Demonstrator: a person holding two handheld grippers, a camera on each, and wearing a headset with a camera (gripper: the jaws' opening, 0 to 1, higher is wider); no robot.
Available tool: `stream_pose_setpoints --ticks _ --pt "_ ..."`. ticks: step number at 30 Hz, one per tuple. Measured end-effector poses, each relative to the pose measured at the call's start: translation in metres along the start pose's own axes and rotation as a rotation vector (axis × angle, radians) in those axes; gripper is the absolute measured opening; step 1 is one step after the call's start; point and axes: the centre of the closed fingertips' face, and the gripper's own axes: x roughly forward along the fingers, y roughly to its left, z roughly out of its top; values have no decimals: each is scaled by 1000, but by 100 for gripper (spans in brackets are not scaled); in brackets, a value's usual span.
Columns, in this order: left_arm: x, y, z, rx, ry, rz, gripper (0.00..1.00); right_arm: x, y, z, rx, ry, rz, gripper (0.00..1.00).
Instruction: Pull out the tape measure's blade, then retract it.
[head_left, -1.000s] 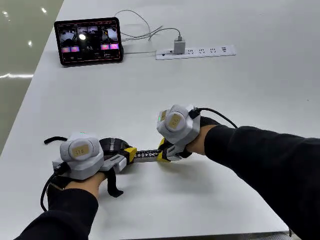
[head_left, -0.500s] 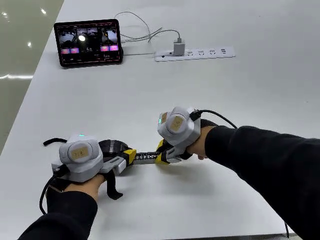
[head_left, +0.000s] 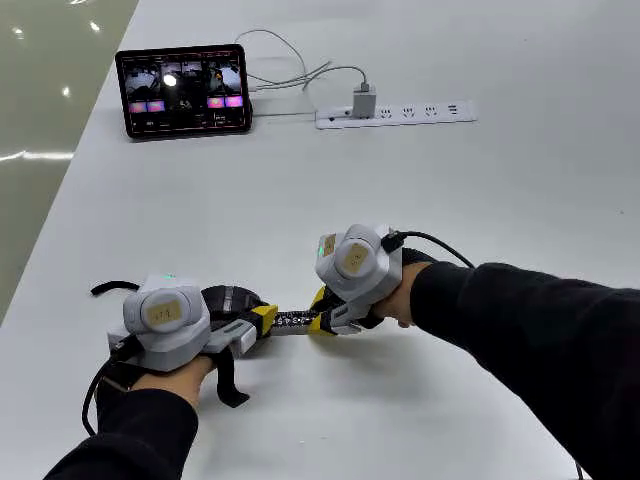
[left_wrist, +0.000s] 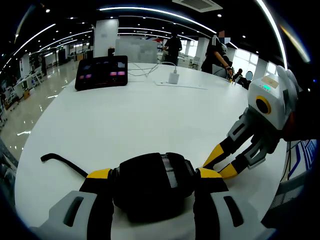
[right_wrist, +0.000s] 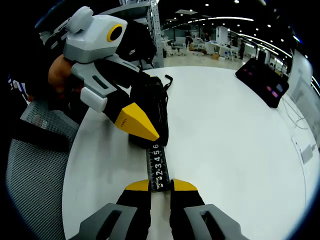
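A black tape measure case (head_left: 228, 300) lies near the front left of the white table (head_left: 420, 190), and my left gripper (head_left: 250, 318) is shut on it. In the left gripper view the case (left_wrist: 155, 182) sits between the yellow-tipped jaws of my left gripper (left_wrist: 156, 174). A short length of blade (head_left: 292, 320) runs right from the case to my right gripper (head_left: 320, 322). My right gripper (right_wrist: 160, 186) is shut on the blade (right_wrist: 157, 167), whose printed numbers show; the case (right_wrist: 150, 110) lies just beyond. A black strap (head_left: 225, 375) trails from the case.
A tablet (head_left: 185, 90) stands at the far left, and beside it lies a power strip (head_left: 400, 112) with a charger (head_left: 362, 102) and cables. The table's left edge drops to a glossy floor (head_left: 40, 120). Its front edge is close behind both grippers.
The right gripper has come slightly closer to the case, so less blade shows between the grippers. The head camera has shifted a little. Both grips are unchanged.
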Motion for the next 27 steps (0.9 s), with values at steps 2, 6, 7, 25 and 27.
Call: stream_pose_setpoints --ticks 2,6,7,25,27 --pt "0 0 0 -1 0 0 60 1 0 1 1 -1 -1 9" --pt "0 0 0 -1 0 -2 60 1 0 2 0 -3 7 10" --pt "0 0 0 -2 0 -3 60 2 0 2 2 -5 9 10" --pt "-1 1 0 -9 -1 0 60 8 0 12 14 -24 4 10" --pt "-1 1 0 -9 -1 1 60 8 1 12 10 -18 1 10"
